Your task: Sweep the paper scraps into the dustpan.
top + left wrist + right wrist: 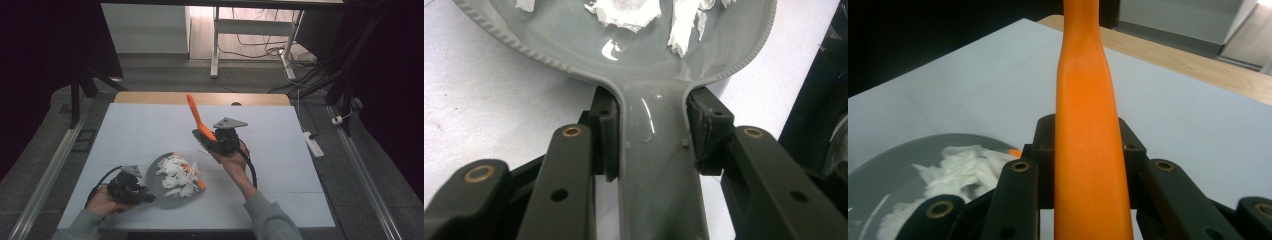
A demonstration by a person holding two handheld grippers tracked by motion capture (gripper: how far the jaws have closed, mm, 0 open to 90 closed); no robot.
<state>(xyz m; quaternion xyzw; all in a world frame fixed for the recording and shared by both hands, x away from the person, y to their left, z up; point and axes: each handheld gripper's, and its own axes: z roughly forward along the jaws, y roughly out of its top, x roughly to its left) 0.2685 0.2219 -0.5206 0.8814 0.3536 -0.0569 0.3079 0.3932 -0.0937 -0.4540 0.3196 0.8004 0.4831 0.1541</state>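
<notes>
While the left tongs (145,196) sit low at the lower left of the high view, their black pads are clamped on the flat handle of a glossy grey dustpan (639,90), one pad on each side of its neck. That pan is smooth plastic with a beaded rim, and torn white paper scraps (176,172) lie heaped in its bowl, an orange strip (199,181) along their right edge. Right of the pan and higher in the frame, the right tongs (206,142) are closed on an orange brush (1088,125), whose smooth, tapering handle slants up toward the counter's far edge; dark bristles show just below the grip. Both stand on a pale blue counter (280,150), its wooden edge at the top. Wide bare surface lies to the right and behind. Past the counter, a white power strip (314,142) and cables lie on the floor.
</notes>
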